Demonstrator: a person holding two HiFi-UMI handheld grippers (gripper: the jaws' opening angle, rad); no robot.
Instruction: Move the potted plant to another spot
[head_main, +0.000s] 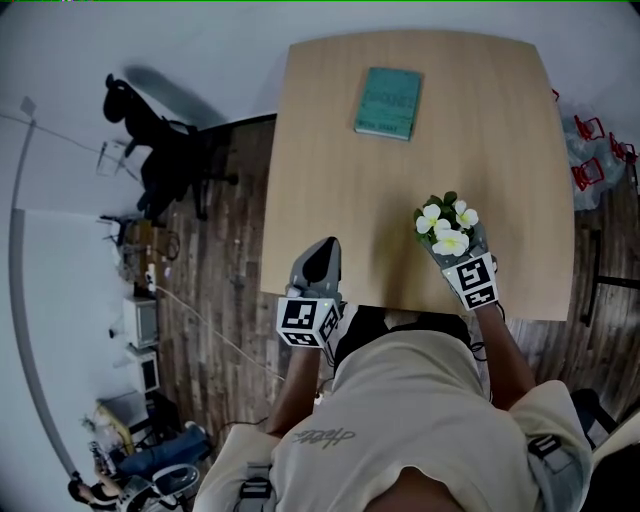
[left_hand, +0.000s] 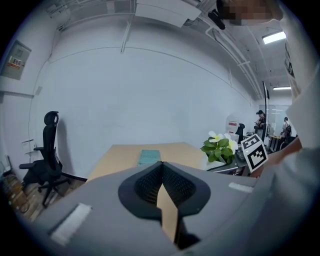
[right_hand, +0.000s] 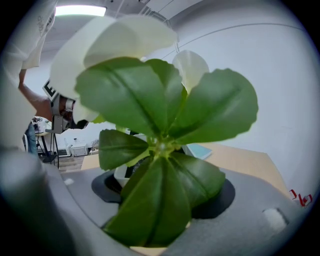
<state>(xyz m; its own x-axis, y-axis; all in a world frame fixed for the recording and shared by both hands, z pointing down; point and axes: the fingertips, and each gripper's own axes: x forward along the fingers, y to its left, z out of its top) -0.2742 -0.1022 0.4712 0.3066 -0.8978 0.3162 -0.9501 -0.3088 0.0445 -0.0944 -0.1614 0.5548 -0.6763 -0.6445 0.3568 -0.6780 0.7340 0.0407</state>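
Potted plant (head_main: 447, 228), a small one with white flowers, broad green leaves and a white pot, sits between the fingers of the right gripper (head_main: 455, 250) over the near right part of the light wooden surface (head_main: 480, 120), a little in from the near edge. In the right gripper view its leaves (right_hand: 165, 150) fill most of the frame. The white pot (right_hand: 121, 175) shows low between the two dark finger pads, which stand wide apart and close on it. Whether the pot's base touches the surface cannot be told.

The left gripper (head_main: 322, 250) is at the near edge, towards the near left corner, well apart from the plant. Its fingers are closed tip to tip with nothing between them.

A teal rectangular book (head_main: 388, 102) lies flat near the middle of the far edge. A black office chair (head_main: 150, 140) stands on the wooden floor off the surface's left edge.
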